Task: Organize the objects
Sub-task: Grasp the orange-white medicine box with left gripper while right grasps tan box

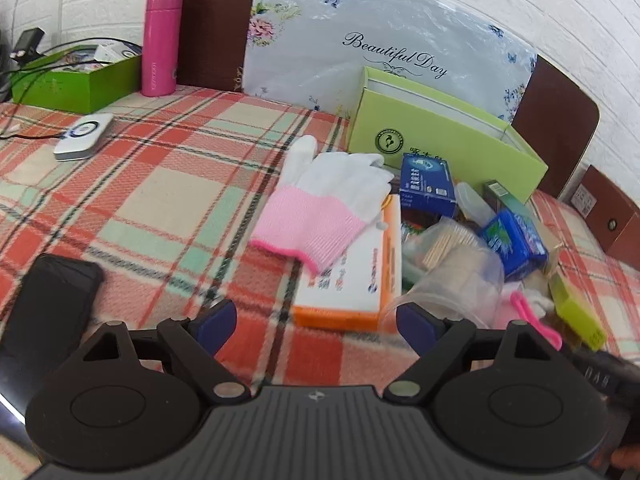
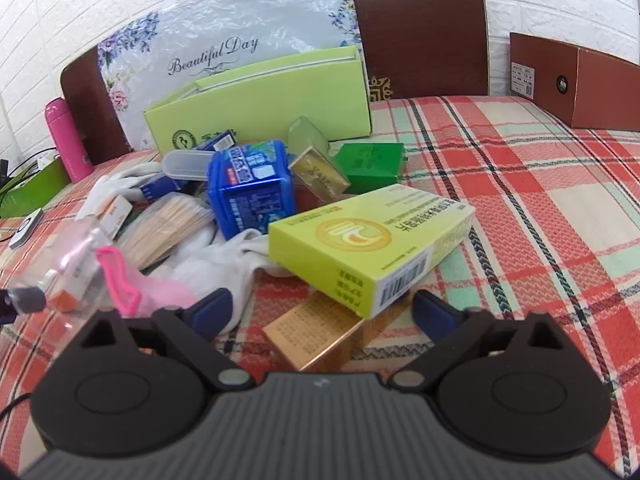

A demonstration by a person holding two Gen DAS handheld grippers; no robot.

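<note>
A heap of small items lies on the plaid cloth in front of an open light-green box (image 1: 448, 140) (image 2: 260, 108). In the left wrist view my left gripper (image 1: 316, 320) is open just short of an orange-and-white box (image 1: 356, 280), which has a white and pink glove (image 1: 320, 204) draped over it; nothing is between the fingers. In the right wrist view my right gripper (image 2: 326, 314) is open, and its fingers flank the near end of a yellow-green medicine box (image 2: 372, 240) that rests on a gold box (image 2: 316, 336). The pads do not press on either.
The heap also holds a blue container (image 2: 252, 188), a bag of toothpicks (image 2: 168, 228), a dark green box (image 2: 372, 168), and a pink clip (image 2: 120, 280). A black phone (image 1: 48, 312), a white device (image 1: 84, 136), a pink bottle (image 1: 160, 40) and a green tray (image 1: 76, 76) are at the left. A brown box (image 2: 576, 80) stands at the far right.
</note>
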